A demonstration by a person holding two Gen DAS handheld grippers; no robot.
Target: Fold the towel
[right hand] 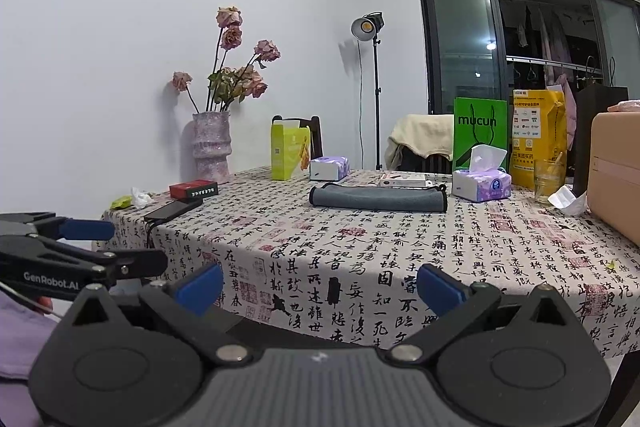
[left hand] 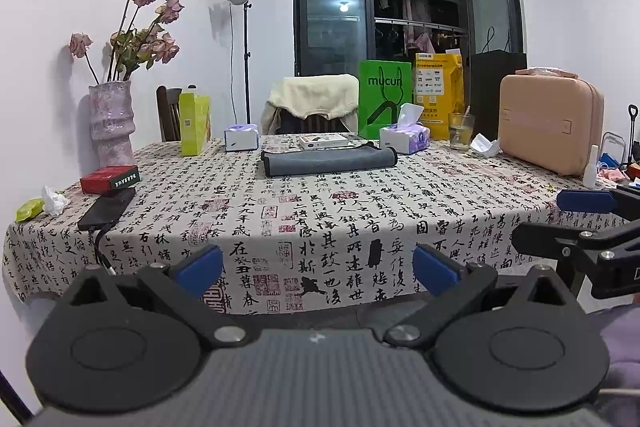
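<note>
Left wrist view – one grey towel (left hand: 328,163), two tissue packs (left hand: 404,139) – both tools (left hand: 318,267) wide open, empty-handed

One grey towel (left hand: 328,162) lies on the table. Two tissue packs stand near it: one (left hand: 241,138) to its left, one (left hand: 405,135) to its right. There is one vase (left hand: 111,123) of dried roses, about seven blooms, though the cluster makes the count uncertain. One yellow-green carton (left hand: 194,123), one red box (left hand: 110,179), one black phone (left hand: 107,207), one glass (left hand: 461,131), one pink case (left hand: 552,121) and two paper bags, green (left hand: 385,99) and yellow (left hand: 438,95). Two grippers show, left (left hand: 318,269) and right (right hand: 320,287).
</note>
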